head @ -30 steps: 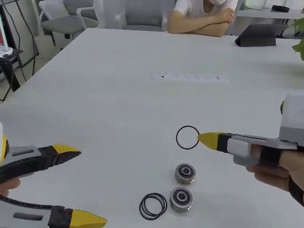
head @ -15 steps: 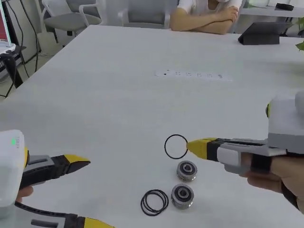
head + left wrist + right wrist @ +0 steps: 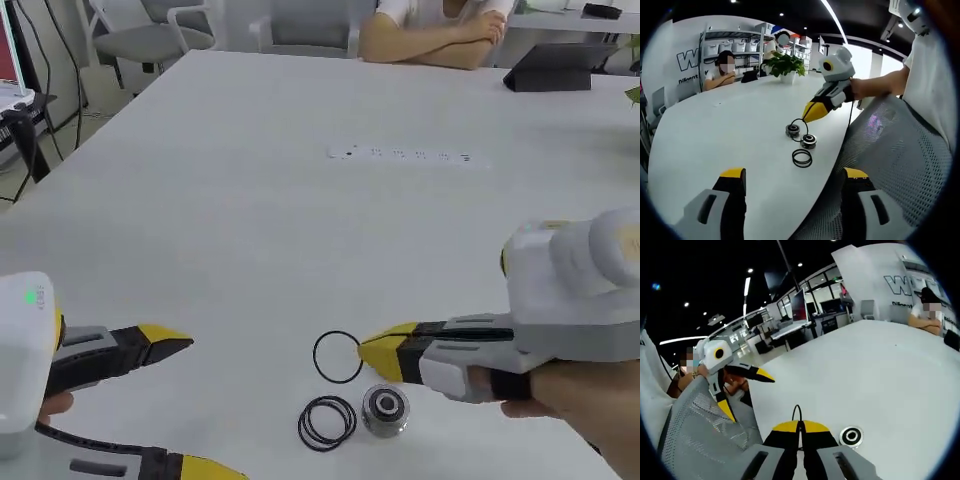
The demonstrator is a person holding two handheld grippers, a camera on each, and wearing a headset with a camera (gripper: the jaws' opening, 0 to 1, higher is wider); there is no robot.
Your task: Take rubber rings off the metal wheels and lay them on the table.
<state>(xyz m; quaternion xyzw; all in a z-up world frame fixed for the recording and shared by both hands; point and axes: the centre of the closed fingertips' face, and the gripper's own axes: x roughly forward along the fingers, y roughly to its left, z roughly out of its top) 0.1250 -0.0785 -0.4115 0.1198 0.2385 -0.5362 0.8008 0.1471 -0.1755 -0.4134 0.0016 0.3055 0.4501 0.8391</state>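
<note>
Right claw (image 3: 368,350) clamps thin black rubber ring (image 3: 337,357) by near edge of white tabletop (image 3: 300,220); left claw (image 3: 794,176) spread wide, empty. We judge laying-down step: lower beside stacked black rings (image 3: 325,421), release.

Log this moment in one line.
right tongs: shut on rubber ring, beside wheel | left tongs: open, idle | two rings: flat on table | next: likely lay held ring down

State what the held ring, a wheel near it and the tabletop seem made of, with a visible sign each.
Ring in the right gripper: thin, matte black loop, probably rubber. Wheel: silvery-grey rim with glints, dark centre, likely metal. Tabletop: pale, matte, uniform; laminate or painted board, cannot tell.
</note>
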